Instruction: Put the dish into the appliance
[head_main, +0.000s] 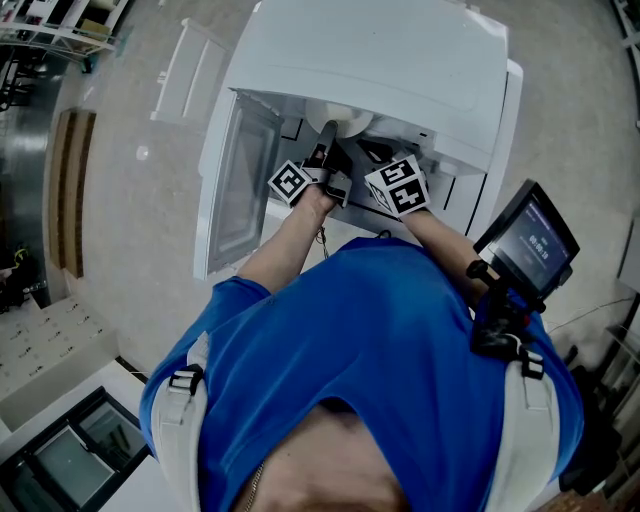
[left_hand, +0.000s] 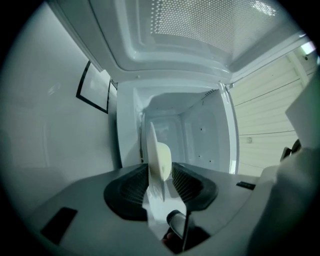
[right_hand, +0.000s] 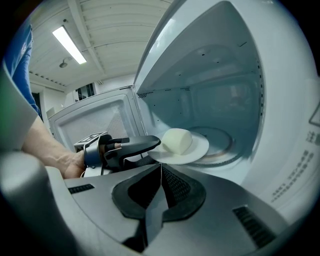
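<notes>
The left gripper (left_hand: 156, 175) has the rim of a white plate (right_hand: 197, 150) between its two jaws. The jaws are partly open. One jaw is right at the rim, and a small gap shows on the other side, so they do not squeeze the plate. The gripper is rolled onto its side, so its own view shows the plate as a thin edge. A hand (right_hand: 70, 162) holds this gripper from behind.

A soft white lump (right_hand: 176, 140) sits on the plate. The plate is flat and inside the microwave (head_main: 400, 50), over the round glass tray (right_hand: 225, 145). I cannot tell if it rests on the tray.

The right gripper (right_hand: 160, 175) is just beside the left one, at the mouth of the microwave. Its jaws are closed together with nothing between them. It points down a little, toward the plate.

The microwave is white. Its door (head_main: 240, 180) is swung wide open to the left. The person wears a blue shirt (head_main: 400, 350) and leans in with both arms. A small screen (head_main: 530, 240) sticks out by the person's right shoulder.
</notes>
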